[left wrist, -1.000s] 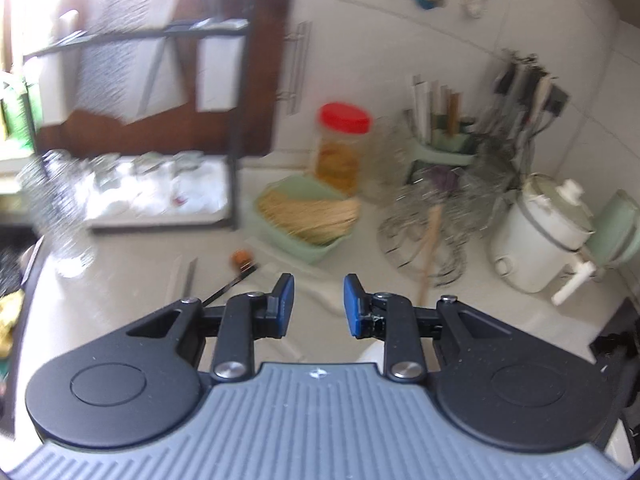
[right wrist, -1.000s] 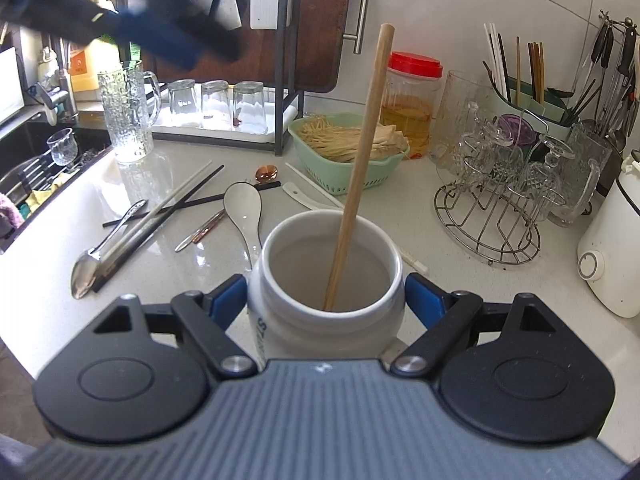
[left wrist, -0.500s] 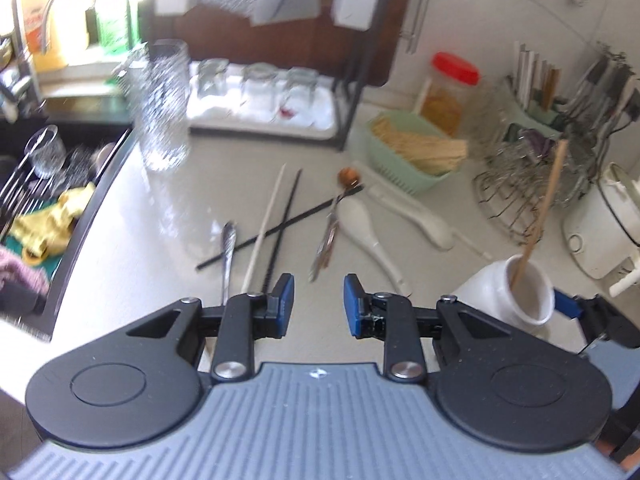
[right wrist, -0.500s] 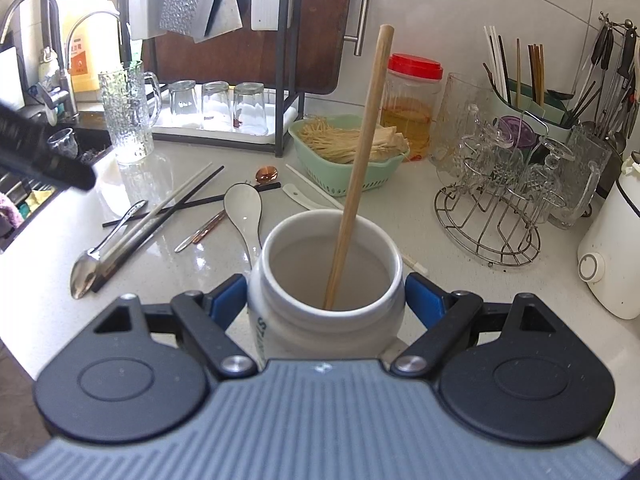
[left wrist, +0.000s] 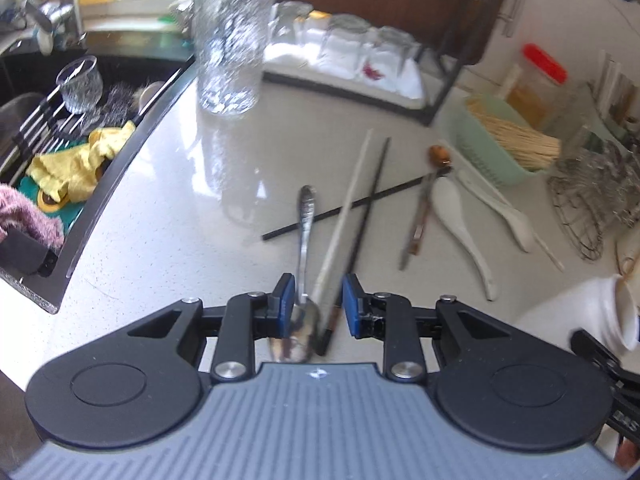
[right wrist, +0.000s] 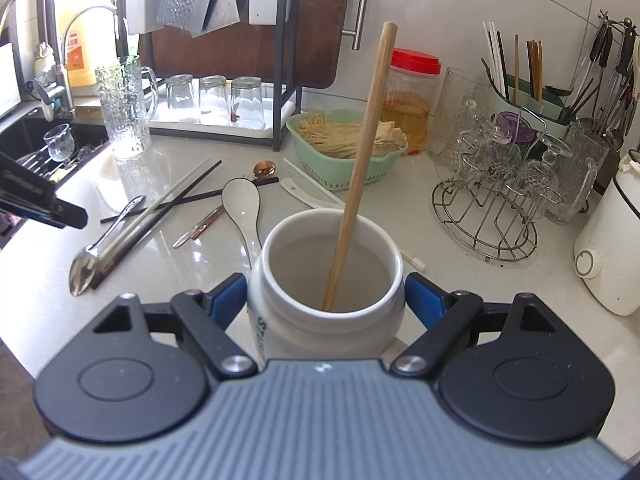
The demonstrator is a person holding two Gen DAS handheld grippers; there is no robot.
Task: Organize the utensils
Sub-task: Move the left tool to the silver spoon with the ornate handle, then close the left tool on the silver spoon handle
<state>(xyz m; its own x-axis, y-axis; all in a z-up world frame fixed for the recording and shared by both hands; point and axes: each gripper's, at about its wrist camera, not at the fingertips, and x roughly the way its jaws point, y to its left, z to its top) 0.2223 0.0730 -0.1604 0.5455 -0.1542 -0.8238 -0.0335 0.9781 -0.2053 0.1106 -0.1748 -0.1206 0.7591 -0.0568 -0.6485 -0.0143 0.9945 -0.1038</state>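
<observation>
Steel catches the light between the left gripper's fingers: the bowl of a metal spoon lies on the pale surface with the ends of a white chopstick and a black chopstick just beside it. A second ago this gripper looked across at the wall and the dish rack; it has since swung down and over to the loose cutlery, so that the fingers now straddle the spoon's bowl. They stand apart at the same narrow gap as before, and no pad presses on the spoon — nothing is gripped yet.

The right gripper has not stirred. Its fingers are clamped on the sides of a white ceramic jar, which holds one wooden stick leaning on the rim.

More utensils wait farther out: a white ceramic spoon, a copper-coloured spoon, another black chopstick crossing under the rest.

Judging from this, the approach is finished and the pick-up is the step in hand. The chopstick ends lie so close to the spoon that closing here could catch them too — a small shift toward the spoon's neck would likely give a cleaner grasp before the carry to the jar.
</observation>
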